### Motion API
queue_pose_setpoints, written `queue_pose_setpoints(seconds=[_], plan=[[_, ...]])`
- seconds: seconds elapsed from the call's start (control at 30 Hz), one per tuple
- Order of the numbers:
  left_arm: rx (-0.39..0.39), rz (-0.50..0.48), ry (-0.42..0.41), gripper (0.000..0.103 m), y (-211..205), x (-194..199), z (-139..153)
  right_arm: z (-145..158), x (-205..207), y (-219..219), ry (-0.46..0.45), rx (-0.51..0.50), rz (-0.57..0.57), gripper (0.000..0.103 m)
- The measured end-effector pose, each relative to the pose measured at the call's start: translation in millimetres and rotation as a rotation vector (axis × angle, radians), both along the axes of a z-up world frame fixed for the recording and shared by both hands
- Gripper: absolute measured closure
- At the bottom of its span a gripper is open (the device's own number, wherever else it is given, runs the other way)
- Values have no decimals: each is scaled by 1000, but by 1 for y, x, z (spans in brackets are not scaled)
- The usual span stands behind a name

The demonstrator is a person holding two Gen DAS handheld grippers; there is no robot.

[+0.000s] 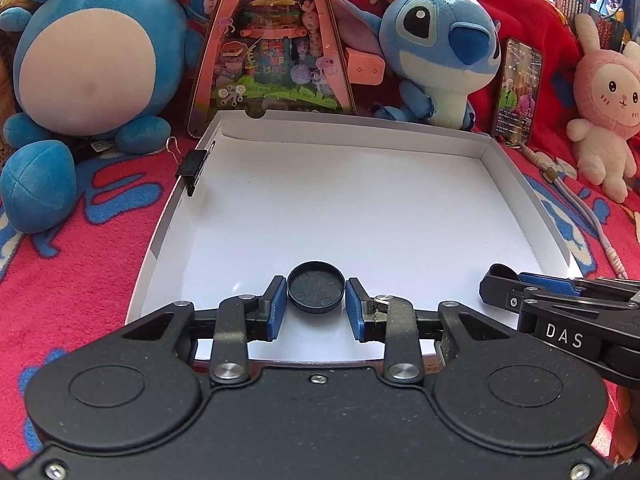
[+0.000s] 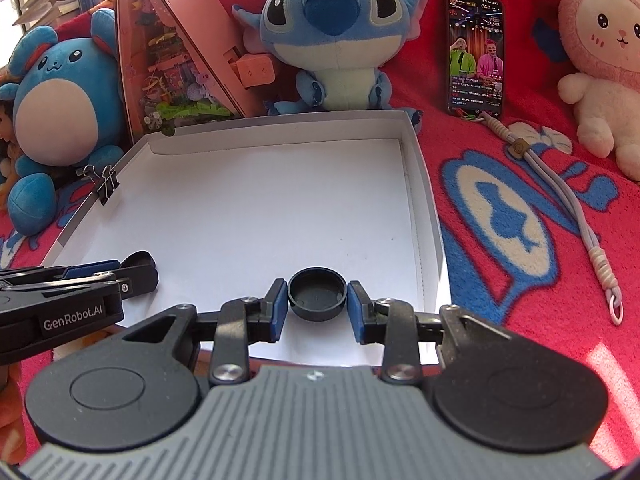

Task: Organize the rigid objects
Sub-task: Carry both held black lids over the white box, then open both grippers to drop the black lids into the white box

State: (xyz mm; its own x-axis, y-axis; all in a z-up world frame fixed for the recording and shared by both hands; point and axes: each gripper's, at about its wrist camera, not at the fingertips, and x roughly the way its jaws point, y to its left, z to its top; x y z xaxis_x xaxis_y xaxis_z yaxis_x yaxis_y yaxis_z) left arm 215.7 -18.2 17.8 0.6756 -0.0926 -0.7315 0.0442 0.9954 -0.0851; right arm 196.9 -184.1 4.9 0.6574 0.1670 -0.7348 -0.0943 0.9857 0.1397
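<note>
My left gripper [image 1: 316, 285] is shut on a flat black round cap [image 1: 316, 296], its blue pads [image 1: 280, 300] pressing both sides, low over the near part of a white shallow box [image 1: 360, 200]. In the right wrist view, my right gripper [image 2: 317, 289] is shut on a deeper black round cap [image 2: 317, 298], hollow side up, over the same box [image 2: 260, 208]. The two grippers sit side by side. Each shows in the other's view, the right gripper [image 1: 500, 280] at the right edge and the left gripper [image 2: 140, 266] at the left, with a dark cap edge at its tips.
A black binder clip [image 1: 196, 168] grips the box's left wall. Behind the box stand a round blue plush [image 1: 84, 60], a pink triangular toy box [image 1: 272, 48], a blue big-eared plush [image 2: 332, 32], a lit phone [image 2: 474, 52] and a pink rabbit plush [image 2: 604, 60]. A grey lanyard [image 2: 560, 192] lies on the red blanket.
</note>
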Motion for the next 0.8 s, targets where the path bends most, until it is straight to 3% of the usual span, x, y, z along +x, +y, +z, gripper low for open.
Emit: queue_pose_setpoints(seconds=[0.13,0.23,0.27,0.3,0.57,0.8], plan=[[1,-7,-1,70,-1,0,0,1,0,0,0,-1,0,63],[-23,-11,9,62,1,-1,3,2,-1,-1,-2,13,3,63],[-33,-13,9,58,2,-2,4,3,-1,-2,-4,26,2,60],[-40,-15,7,55,3,-3,6,4,-3,-4,-11,37,-1,48],[-1,-59,-91,23,6,-34,28,26,-22,-18,-95,79,-3,32],[-12,-99,-139,17,11,-75,34,36,-64,-19,-177,36,65,21]])
